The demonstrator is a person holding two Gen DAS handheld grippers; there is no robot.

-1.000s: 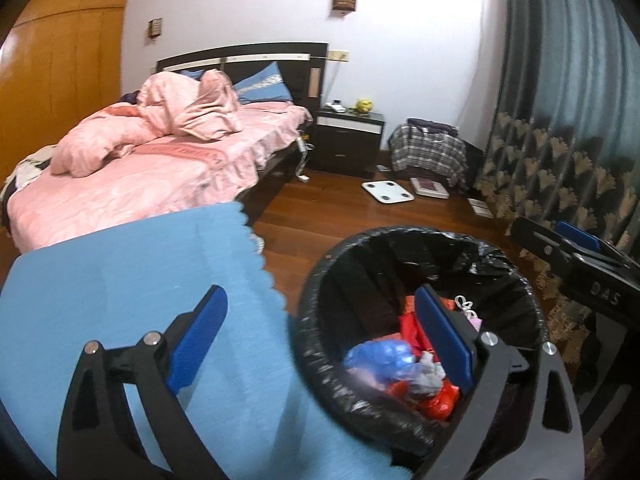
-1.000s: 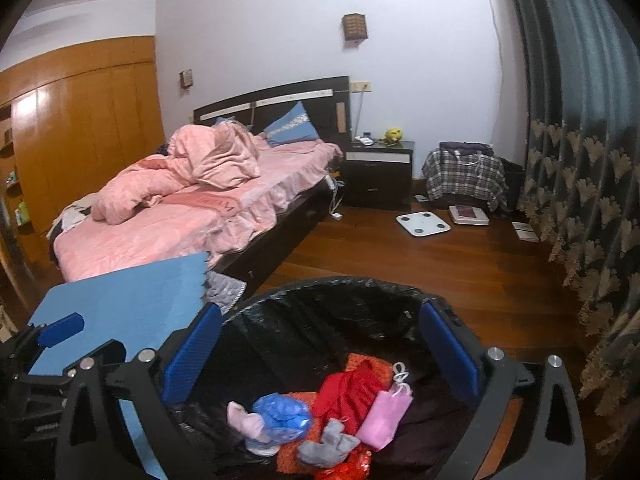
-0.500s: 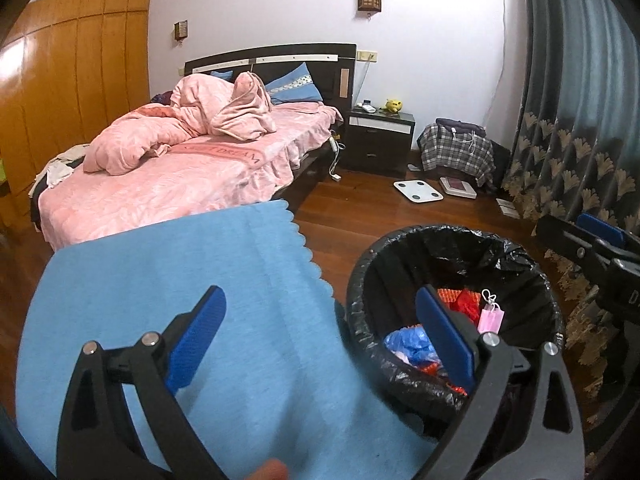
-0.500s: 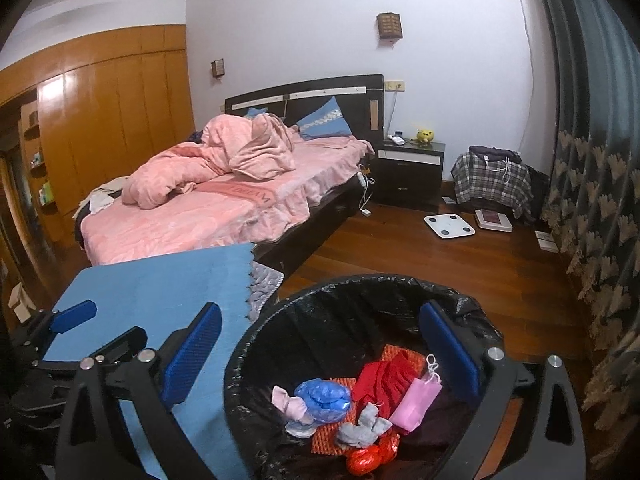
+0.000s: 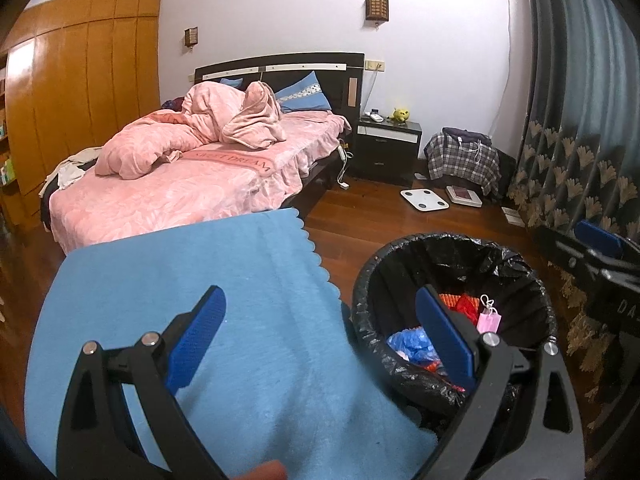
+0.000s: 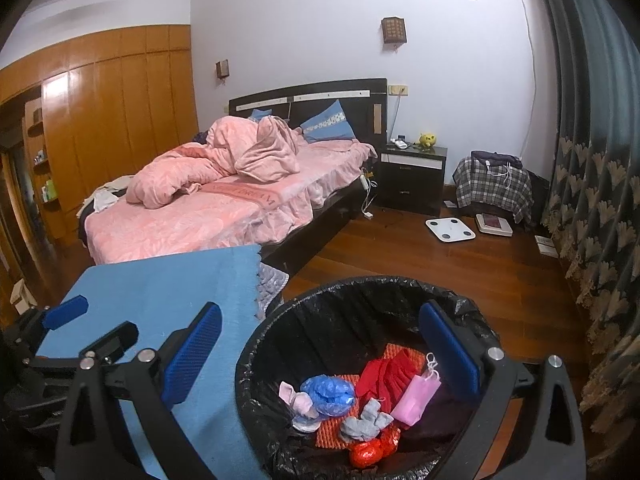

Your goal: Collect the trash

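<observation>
both grippers have pulled up and back from the trash bin (image 6: 360, 300) over the last second. left gripper (image 5: 320, 344) and right gripper (image 6: 320, 354) fingers spread wide, holding nothing. trash pile (image 6: 360, 404) sits inside the bin, blue counter (image 5: 180, 280) beside it looks bare, so probably done.

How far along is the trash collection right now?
Looks mostly done: the black-lined trash bin already holds a pink mask, a blue wad, red scraps and more. In hand: nothing; the left hand-held gripper and right hand-held gripper are both open and empty. No loose trash shows on the blue cloth.
</observation>
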